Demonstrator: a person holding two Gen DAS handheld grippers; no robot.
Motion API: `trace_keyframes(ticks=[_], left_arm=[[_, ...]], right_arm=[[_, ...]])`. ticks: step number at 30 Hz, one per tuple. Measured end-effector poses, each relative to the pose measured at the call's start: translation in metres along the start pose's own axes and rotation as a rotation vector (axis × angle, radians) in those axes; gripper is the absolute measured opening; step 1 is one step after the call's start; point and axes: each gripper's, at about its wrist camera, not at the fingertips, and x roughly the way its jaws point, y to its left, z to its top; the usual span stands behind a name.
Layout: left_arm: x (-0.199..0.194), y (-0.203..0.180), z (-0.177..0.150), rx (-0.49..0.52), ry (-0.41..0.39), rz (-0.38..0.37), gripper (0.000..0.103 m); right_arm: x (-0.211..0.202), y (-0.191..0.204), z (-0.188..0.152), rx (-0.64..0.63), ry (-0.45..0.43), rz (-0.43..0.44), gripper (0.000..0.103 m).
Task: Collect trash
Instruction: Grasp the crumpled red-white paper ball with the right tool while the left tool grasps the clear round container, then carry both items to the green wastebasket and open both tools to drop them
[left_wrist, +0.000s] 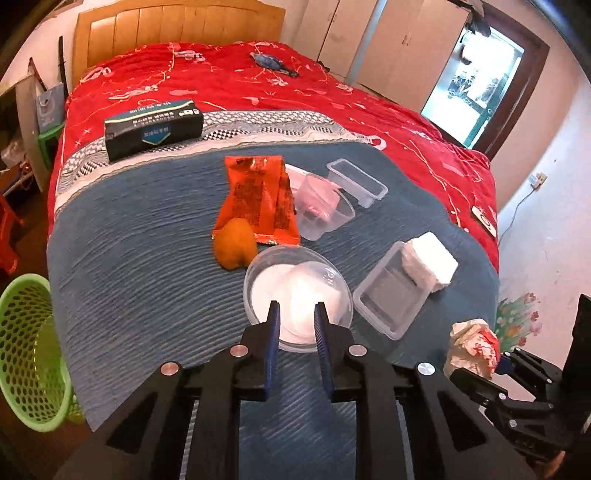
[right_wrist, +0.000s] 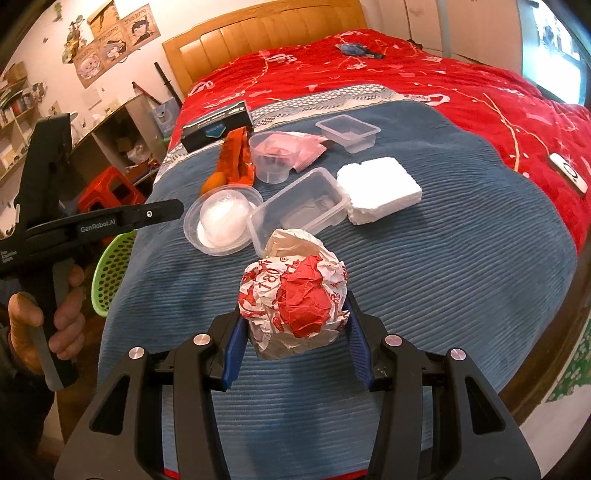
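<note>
1. The right gripper (right_wrist: 293, 332) is clamped on a crumpled red-and-white paper wrapper (right_wrist: 293, 295), its blue pads (right_wrist: 231, 350) pressed against the ball's two sides. The wad appears to be raised slightly above the blue ribbed blanket (right_wrist: 443, 258), which suggests it is being carried rather than resting.

2. The left gripper (left_wrist: 297, 325) has its fingers apart with nothing between them. It hovers over the near rim of a round clear plastic lid-and-tub (left_wrist: 297, 291), probably lined up to take that piece next.

3. The green mesh wastebasket (left_wrist: 26, 350) stands on the floor beside the bed's left edge, tilted, its mouth facing toward the bed. That placement puts it within reach of the left side, so the wrapper likely has to cross the bed to reach it.

4. The remaining trash is clustered mid-blanket: an orange snack packet (left_wrist: 258, 199) with an orange-brown lump (left_wrist: 234, 245) touching its lower corner, a clear plastic cup (left_wrist: 321, 214) lying on pink packaging, two clear rectangular trays (left_wrist: 356, 181) (left_wrist: 389, 295), and a white foam block (left_wrist: 430, 264) resting against the nearer tray.

5. A dark carton (left_wrist: 153, 127) sits apart, further up the bed; whether it counts as trash cannot be told.
</note>
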Motion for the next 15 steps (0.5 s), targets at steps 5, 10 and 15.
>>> trace_keyframes(ticks=[5,10,15], left_arm=[[0.005,-0.01,0.002,0.05,-0.01,0.036,0.053],[0.023,-0.021,0.006,0.12,0.016,0.06,0.054],[0.043,-0.028,0.007,0.194,0.048,0.079,0.057]], right_arm=[[0.002,-0.003,0.0,0.01,0.004,0.002,0.048],[0.005,-0.007,-0.001,0.026,0.012,0.008,0.048],[0.008,-0.009,-0.003,0.031,0.02,0.012,0.048]])
